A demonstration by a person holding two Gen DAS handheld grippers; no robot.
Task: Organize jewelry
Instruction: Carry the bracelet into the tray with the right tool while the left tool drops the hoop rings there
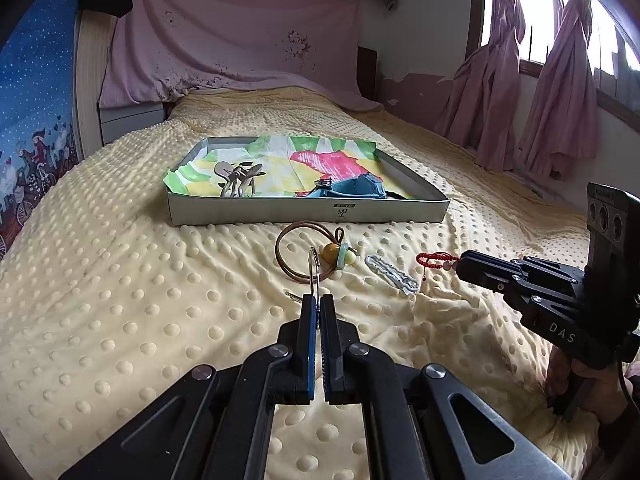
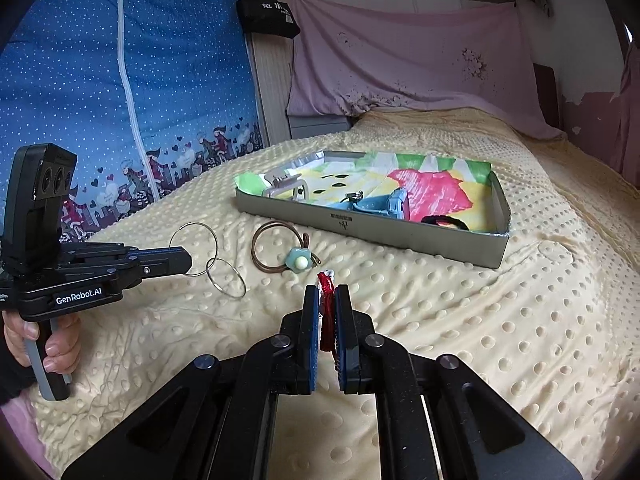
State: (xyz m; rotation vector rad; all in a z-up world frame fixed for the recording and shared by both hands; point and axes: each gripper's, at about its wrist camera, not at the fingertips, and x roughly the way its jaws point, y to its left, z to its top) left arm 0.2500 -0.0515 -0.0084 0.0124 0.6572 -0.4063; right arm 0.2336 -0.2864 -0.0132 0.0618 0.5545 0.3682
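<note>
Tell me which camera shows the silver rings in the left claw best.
The right wrist view: the linked silver rings appear side-on as full circles hanging from the left claw. The left wrist view shows them edge-on, a thin sliver between its fingers.

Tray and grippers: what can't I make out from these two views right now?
- Tray: in the left view its near wall hides the floor just behind it; the black band shows only in the right view.
- Silver rings: edge-on in the left view, so their count shows only in the right view.
- Red cord: mostly hidden between the right gripper's fingers.
- Silver clip: absent from the right view.
</note>
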